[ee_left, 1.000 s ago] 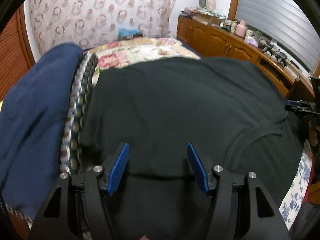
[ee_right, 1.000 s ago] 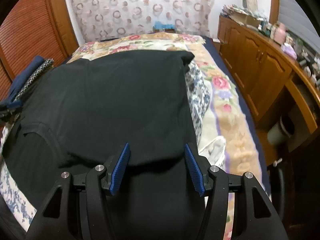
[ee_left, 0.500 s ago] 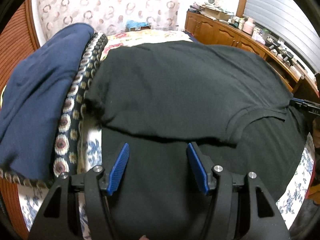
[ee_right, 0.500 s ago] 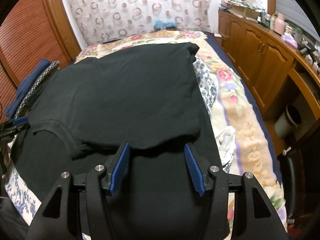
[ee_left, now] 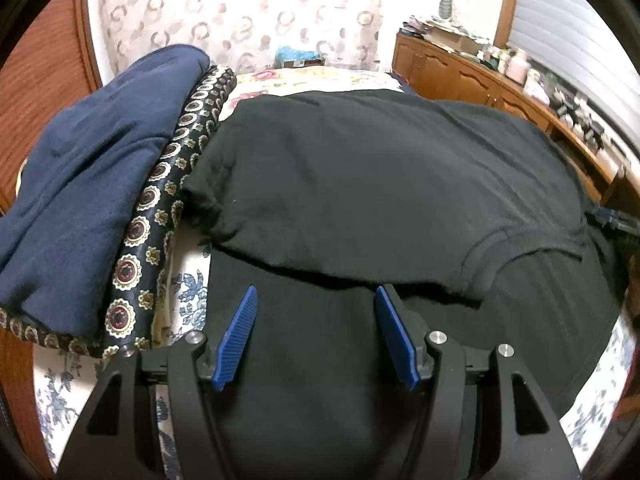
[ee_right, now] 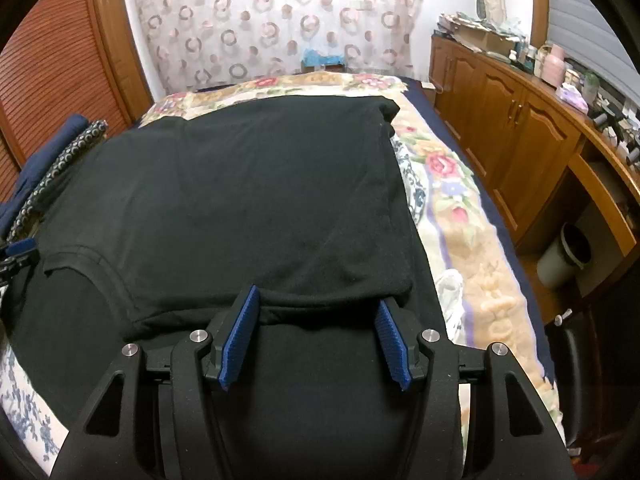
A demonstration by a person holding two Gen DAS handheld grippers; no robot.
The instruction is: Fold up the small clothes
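A black T-shirt (ee_left: 380,184) lies on the bed, its far part folded over towards me, with the collar edge near the fold. It also shows in the right wrist view (ee_right: 240,200). My left gripper (ee_left: 314,300) is open and empty, above the lower layer just short of the folded edge, on the shirt's left side. My right gripper (ee_right: 318,300) is open and empty, its blue fingertips at the folded edge on the shirt's right side. The left gripper's tip (ee_right: 20,248) shows at the left edge of the right wrist view.
A navy garment (ee_left: 88,184) and a patterned dark cloth (ee_left: 160,216) lie left of the shirt. The floral bedspread (ee_right: 452,200) borders it on the right. Wooden cabinets (ee_right: 508,136) with clutter run along the right wall; a bin (ee_right: 568,252) stands below.
Both grippers have pulled back towards me and risen from the folded layer. The folded edge now lies ahead of the fingertips. Both stayed open.
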